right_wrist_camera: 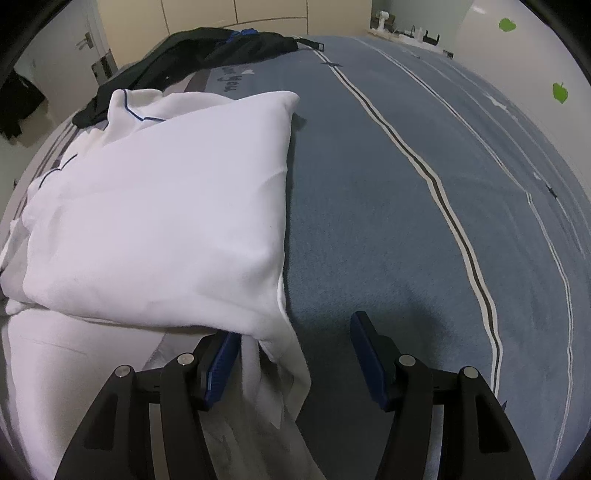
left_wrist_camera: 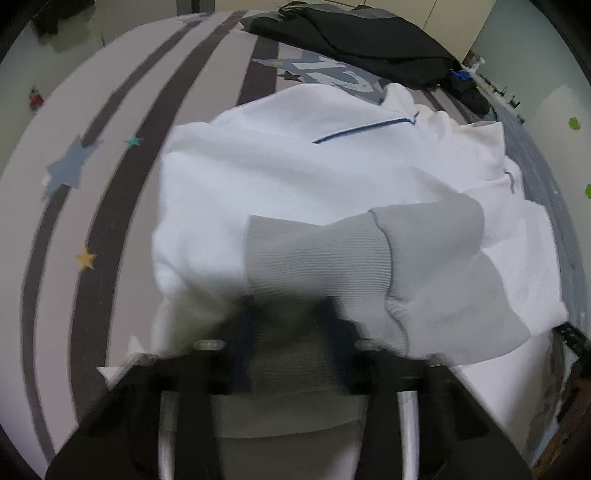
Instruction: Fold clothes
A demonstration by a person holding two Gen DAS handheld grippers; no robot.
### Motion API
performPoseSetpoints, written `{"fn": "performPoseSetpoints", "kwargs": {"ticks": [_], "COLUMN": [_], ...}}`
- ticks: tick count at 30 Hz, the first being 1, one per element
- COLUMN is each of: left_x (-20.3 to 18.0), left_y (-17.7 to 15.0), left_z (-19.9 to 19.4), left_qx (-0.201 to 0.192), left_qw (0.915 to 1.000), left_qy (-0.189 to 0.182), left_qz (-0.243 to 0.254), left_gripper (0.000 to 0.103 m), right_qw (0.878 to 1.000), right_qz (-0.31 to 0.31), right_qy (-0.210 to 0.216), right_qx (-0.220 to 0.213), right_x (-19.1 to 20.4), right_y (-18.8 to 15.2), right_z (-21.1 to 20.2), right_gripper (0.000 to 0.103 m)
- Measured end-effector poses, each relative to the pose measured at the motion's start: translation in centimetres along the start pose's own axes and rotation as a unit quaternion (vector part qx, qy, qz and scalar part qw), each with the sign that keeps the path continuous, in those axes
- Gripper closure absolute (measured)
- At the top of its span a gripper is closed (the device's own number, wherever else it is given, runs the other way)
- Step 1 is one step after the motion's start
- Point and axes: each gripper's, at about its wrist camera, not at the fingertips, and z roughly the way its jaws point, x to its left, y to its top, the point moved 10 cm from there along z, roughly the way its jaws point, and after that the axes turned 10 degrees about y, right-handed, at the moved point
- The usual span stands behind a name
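Soft matt sweatshirt (left_wrist_camera: 295,177), ribbed cuff (left_wrist_camera: 317,258)

Pale walls (right_wrist_camera: 535,48) with green stickers (right_wrist_camera: 506,24) — cream cupboard doors (right_wrist_camera: 236,16) behind striped, star-printed bedspread (right_wrist_camera: 388,184).

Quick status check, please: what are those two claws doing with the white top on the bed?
Left gripper shut on grey ribbed cuff. Right gripper open, white top hem hanging between its fingers. Black garment lies beyond, not in the way.

White sweatshirt (right_wrist_camera: 159,206) (grey ribbed cuff (left_wrist_camera: 317,254)) lies partly folded; blue piping.
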Motion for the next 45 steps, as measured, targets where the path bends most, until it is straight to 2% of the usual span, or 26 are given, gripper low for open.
{"fn": "performPoseSetpoints", "kwargs": {"ticks": [2, 8, 12, 13, 15, 17, 20, 23, 27, 30, 32, 37, 40, 42, 45], "left_x": [0.1, 3.1, 3.6, 3.3, 2.7, 2.4, 2.3, 2.7, 3.6, 4.5, 4.3, 2.2, 0.9, 0.3, 0.4], "left_y": [0.0, 0.7, -0.3, -0.5, -0.7, -1.0, -1.3, -1.4, -0.6, 0.6, 1.8, 4.7, 5.8, 6.1, 5.4], "left_z": [-0.8, -4.3, -1.8, -1.5, -1.0, -1.1, -2.1, -4.0, -6.2, -6.5, -5.9, -4.6, -3.4, -2.1, 0.6], "left_qx": [-0.007, -0.035, 0.015, 0.02, 0.028, 0.032, 0.028, 0.005, -0.03, -0.055, -0.061, -0.075, -0.069, -0.064, -0.037], "left_qw": [0.9999, 0.9993, 0.9999, 0.9998, 0.9995, 0.9994, 0.9994, 0.9995, 0.9989, 0.9978, 0.9976, 0.9971, 0.9974, 0.9979, 0.999], "left_qy": [-0.011, -0.006, -0.005, -0.004, -0.002, -0.013, -0.021, -0.026, -0.019, 0.001, 0.007, -0.001, -0.014, -0.007, 0.024], "left_qz": [0.006, -0.006, 0.002, 0.005, 0.012, 0.007, -0.005, -0.016, -0.03, -0.039, -0.034, -0.013, -0.016, -0.012, 0.009], "left_gripper": [0.095, 0.095, 0.09, 0.087, 0.074, 0.054, 0.045, 0.036, 0.032, 0.032, 0.032, 0.032, 0.032, 0.032, 0.032], "right_qw": [1.0, 1.0, 1.0, 1.0, 1.0, 1.0, 1.0, 1.0, 0.999, 0.999, 0.999, 0.998, 0.997, 0.995, 0.996], "right_qz": [0.0, 0.006, 0.008, 0.012, 0.021, 0.022, 0.013, -0.007, -0.039, -0.044, -0.026, -0.016, -0.035, -0.062, -0.069], "right_qy": [-0.002, -0.003, -0.006, -0.006, -0.002, 0.002, 0.01, 0.015, 0.024, 0.01, 0.0, 0.003, 0.024, 0.028, -0.002], "right_qx": [0.001, -0.004, -0.002, -0.001, 0.0, 0.001, 0.007, 0.005, -0.004, -0.022, -0.038, -0.061, -0.067, -0.073, -0.061], "right_x": [-0.1, -0.2, -0.3, -0.4, -0.5, -0.4, -0.2, 0.3, 1.1, 1.0, 0.5, 2.0, 5.0, 7.0, 7.1], "right_y": [-0.1, -0.2, -0.5, -0.6, -0.5, -0.5, -0.7, -0.8, -0.3, 1.5, 3.5, 9.7, 13.0, 14.8, 16.5], "right_z": [0.1, -0.2, 0.0, 0.0, 0.1, 0.1, -0.7, -2.2, -4.7, -5.7, -5.7, -2.3, 0.5, 2.4, 5.9], "right_gripper": [0.047, 0.047, 0.047, 0.047, 0.047, 0.047, 0.047, 0.047, 0.047, 0.047, 0.047, 0.047, 0.047, 0.047, 0.047]}}
